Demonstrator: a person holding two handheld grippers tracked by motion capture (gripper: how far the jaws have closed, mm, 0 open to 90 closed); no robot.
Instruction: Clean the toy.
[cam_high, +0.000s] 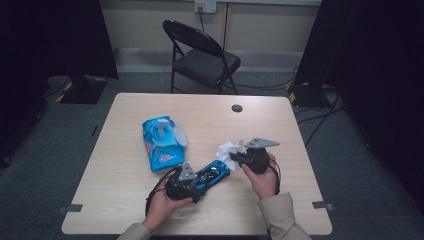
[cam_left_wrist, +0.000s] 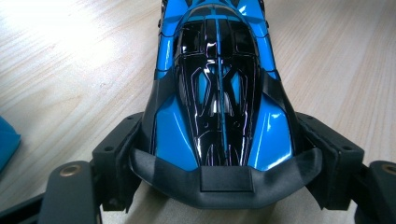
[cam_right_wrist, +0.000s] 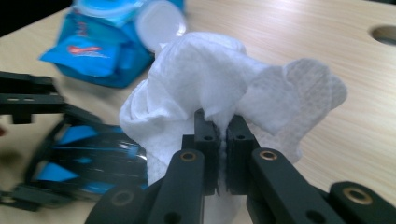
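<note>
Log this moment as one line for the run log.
left tongs: shut on toy car, on table | right tongs: shut on white wipe, beside car's front | wipes pack: lid open

Left claw (cam_high: 200, 181) sits low near the desk's front edge, jaws clamped against something wide. Right claw (cam_high: 239, 156) hovers above it toward the right edge, jaws pinched nearly together.

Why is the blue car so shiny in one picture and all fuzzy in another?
In the left gripper view, light glints off the toy car's glossy top and the table glares white. In the right gripper view the camera is sharp on the wet wipe, so the car behind it looks blurry.
</note>
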